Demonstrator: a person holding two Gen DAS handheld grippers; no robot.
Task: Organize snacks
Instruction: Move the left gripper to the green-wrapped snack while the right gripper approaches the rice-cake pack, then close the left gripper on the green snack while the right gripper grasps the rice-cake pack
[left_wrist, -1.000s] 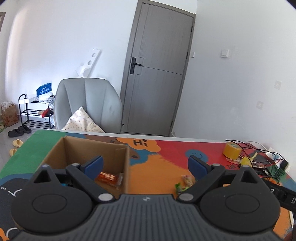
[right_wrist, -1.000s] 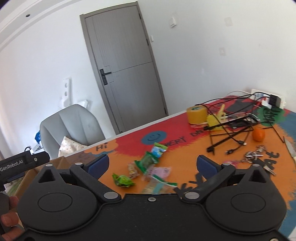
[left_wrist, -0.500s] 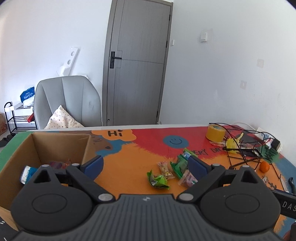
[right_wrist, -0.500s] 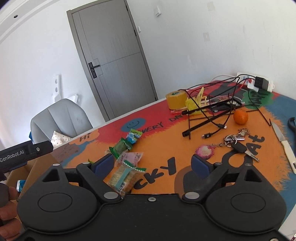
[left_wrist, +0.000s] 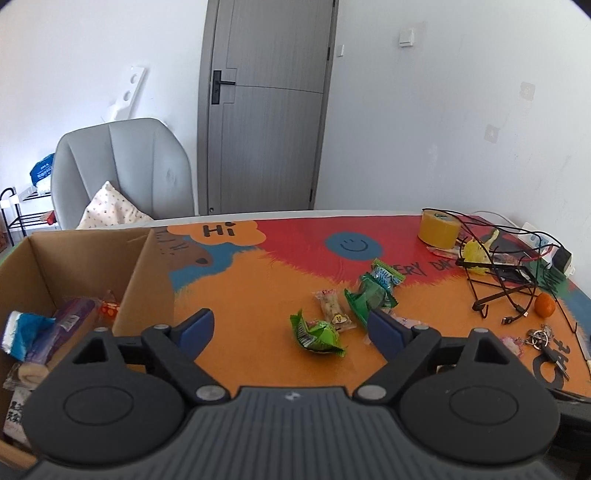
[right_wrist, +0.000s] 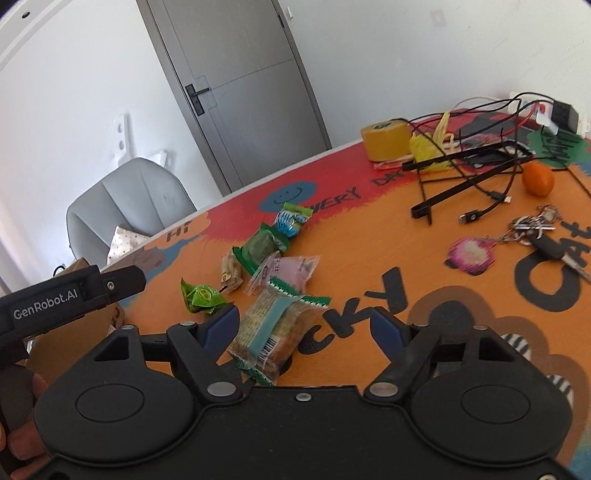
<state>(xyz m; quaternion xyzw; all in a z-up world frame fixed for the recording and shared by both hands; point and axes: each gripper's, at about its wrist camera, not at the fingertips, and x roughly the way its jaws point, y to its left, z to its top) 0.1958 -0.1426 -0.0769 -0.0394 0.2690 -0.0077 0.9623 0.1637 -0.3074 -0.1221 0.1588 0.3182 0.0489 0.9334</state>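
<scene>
both tools have come lower and their jaws have just been closing. left view: the left tool (left_wrist: 288, 326) is open, its jaws around a green snack (left_wrist: 319, 334) on the table (left_wrist: 258, 295), beside the box (left_wrist: 74, 266). right view: the right tool (right_wrist: 304, 326) is open around a clear snack pack (right_wrist: 275, 332), not pressing it.

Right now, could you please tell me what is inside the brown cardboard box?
The brown cardboard box holds a blue-and-silver packet, a purple wrapper and a small red snack. The left gripper hides its near corner.

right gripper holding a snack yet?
No: the right gripper is open, and the clear-wrapped cracker pack lies on the mat between its jaws, ungripped.
</scene>
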